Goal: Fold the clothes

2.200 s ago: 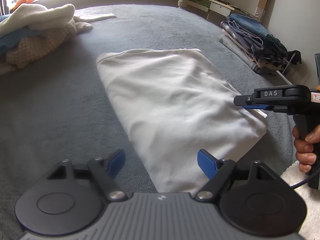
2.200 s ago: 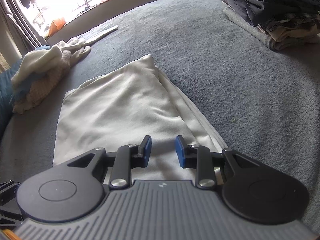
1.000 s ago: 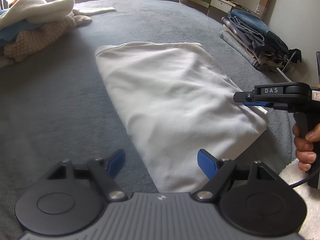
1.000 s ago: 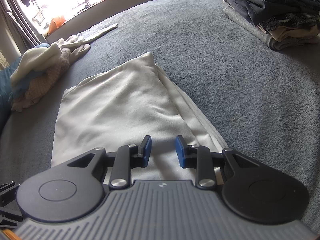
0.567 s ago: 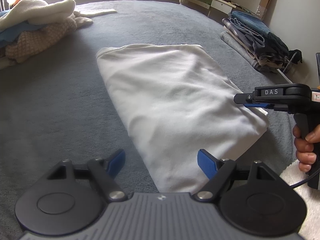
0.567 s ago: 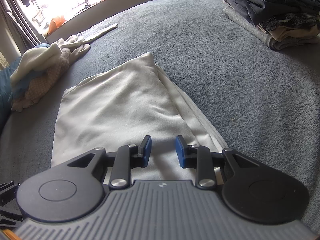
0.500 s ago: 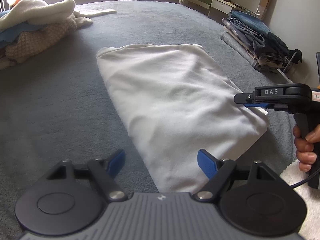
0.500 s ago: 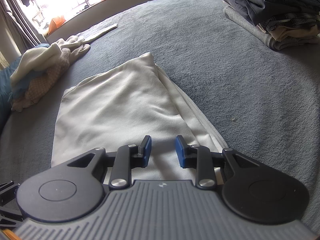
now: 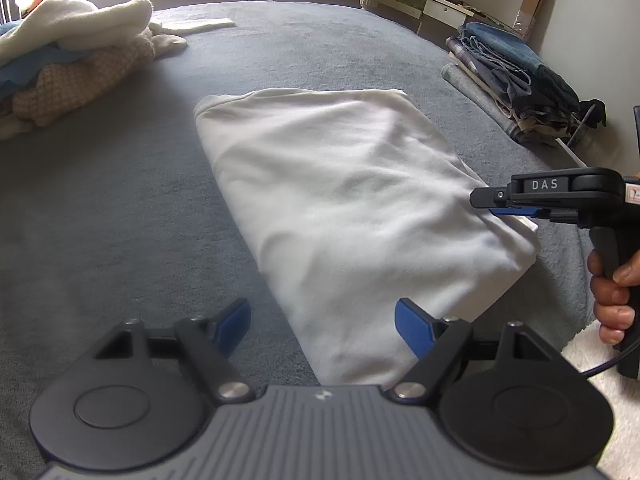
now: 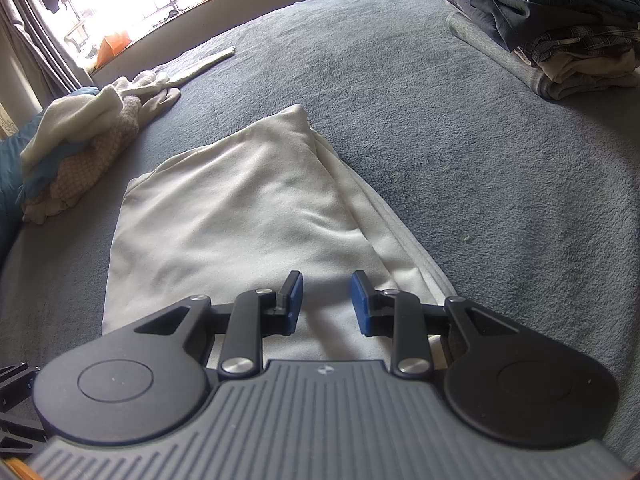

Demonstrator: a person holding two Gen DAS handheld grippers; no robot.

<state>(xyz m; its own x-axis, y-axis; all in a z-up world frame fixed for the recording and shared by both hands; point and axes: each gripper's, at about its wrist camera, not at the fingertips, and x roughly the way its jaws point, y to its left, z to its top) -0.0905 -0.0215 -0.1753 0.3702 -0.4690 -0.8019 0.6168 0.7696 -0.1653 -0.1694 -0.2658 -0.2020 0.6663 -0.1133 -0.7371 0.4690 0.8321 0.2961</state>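
The white garment (image 9: 352, 208) lies half-folded. Both the left claw (image 9: 322, 322) and right claw (image 10: 325, 300) hover released, gripping nothing. Next likely means pinching its near edge.

Ahead of the left gripper (image 9: 322, 322) lies the white garment (image 9: 352, 208) — soft matt cloth, faintly creased. Under it, the grey blanket (image 9: 100, 220) looks napped and fuzzy. Both grippers — the right gripper (image 10: 325, 300) too — are matt black plastic with blue textured pads (image 9: 412, 330) and shiny metal rivets (image 10: 236, 365).
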